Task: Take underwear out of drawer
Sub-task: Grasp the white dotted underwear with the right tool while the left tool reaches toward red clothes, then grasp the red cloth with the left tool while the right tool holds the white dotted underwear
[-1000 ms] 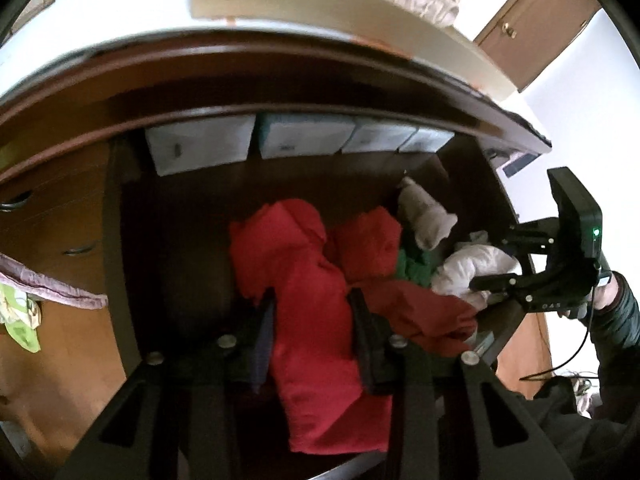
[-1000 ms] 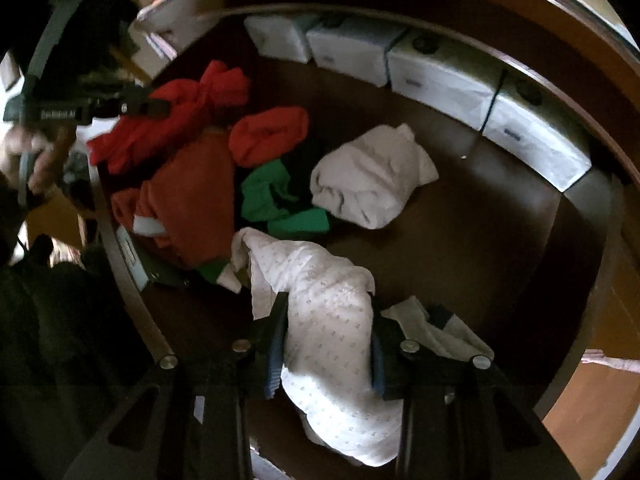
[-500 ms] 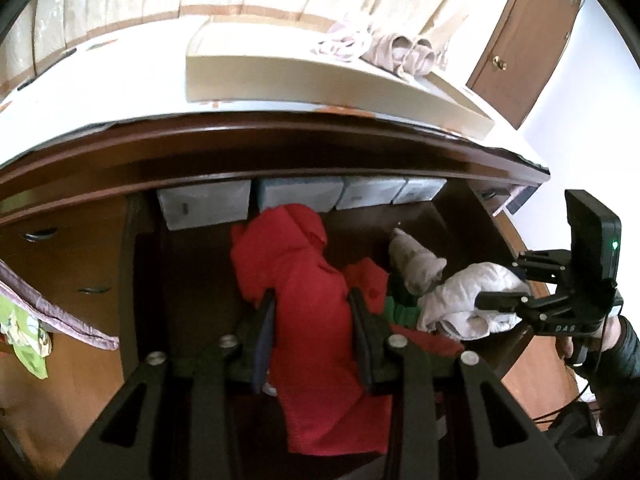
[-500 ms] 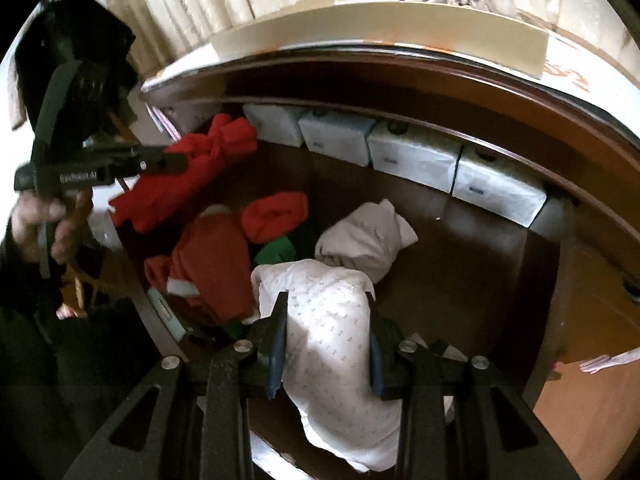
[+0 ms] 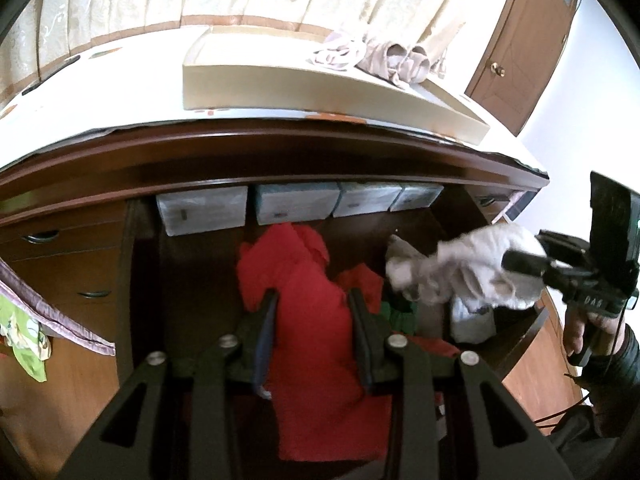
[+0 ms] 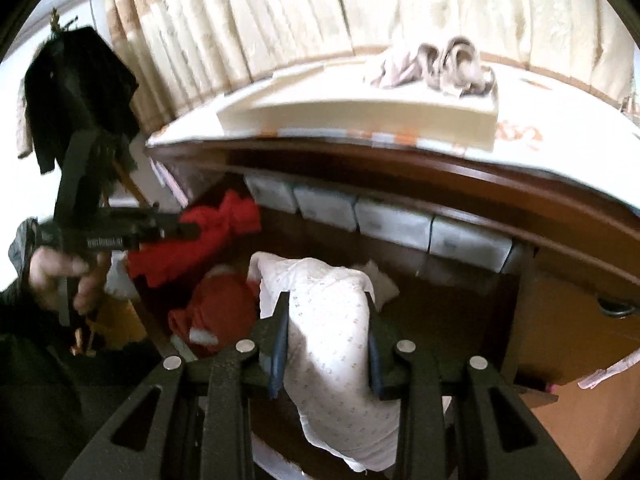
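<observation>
Left gripper (image 5: 312, 336): clamped on the red underwear (image 5: 316, 344), which hangs over the open drawer (image 5: 144, 280).
Drawer: more red and green garments inside, grey boxes (image 5: 296, 208) along its back.
Right gripper (image 6: 328, 340): pinching the white dotted underwear (image 6: 332, 320), held above the drawer.

The drawer (image 5: 192, 312) is dark wood with a smooth, slightly glossy finish. The red garment (image 5: 316, 320) is soft matt cloth, and the white underwear (image 6: 332, 320) is thin cloth with small printed dots. The boxes (image 5: 296, 202) at the drawer's back edge look like shiny plastic-wrapped paper.
</observation>
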### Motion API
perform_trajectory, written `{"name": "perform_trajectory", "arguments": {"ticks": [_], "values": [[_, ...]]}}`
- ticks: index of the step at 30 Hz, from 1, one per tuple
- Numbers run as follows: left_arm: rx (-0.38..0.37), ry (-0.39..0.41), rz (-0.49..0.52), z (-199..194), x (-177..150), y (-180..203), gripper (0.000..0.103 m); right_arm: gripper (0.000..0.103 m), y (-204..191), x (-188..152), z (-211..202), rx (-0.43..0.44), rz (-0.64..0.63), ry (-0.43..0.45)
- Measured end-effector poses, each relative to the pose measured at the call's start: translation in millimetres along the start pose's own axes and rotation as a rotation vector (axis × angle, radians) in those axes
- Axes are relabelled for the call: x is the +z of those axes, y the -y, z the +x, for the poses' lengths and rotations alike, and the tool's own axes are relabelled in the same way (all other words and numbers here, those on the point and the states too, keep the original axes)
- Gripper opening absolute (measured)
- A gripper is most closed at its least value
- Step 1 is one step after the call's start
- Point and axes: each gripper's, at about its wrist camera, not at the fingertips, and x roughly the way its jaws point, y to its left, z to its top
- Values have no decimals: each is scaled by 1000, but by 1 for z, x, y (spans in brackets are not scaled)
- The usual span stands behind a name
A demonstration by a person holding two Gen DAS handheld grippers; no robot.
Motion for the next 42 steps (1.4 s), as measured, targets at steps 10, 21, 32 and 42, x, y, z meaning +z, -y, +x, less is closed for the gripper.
{"name": "perform_trajectory", "arguments": {"ticks": [10, 21, 32, 42], "values": [[-8, 12, 23, -4, 0, 5, 16, 34, -13, 2, 45, 13, -3, -86], [39, -100, 64, 14, -7, 11, 42, 47, -26, -10, 83, -42, -126, -298], [82, -219, 93, 32, -9, 7, 71, 50, -27, -11, 104, -67, -150, -399], [182, -216, 49, 31, -9, -18, 71, 50, -21, -9, 100, -30, -98, -380]]}}
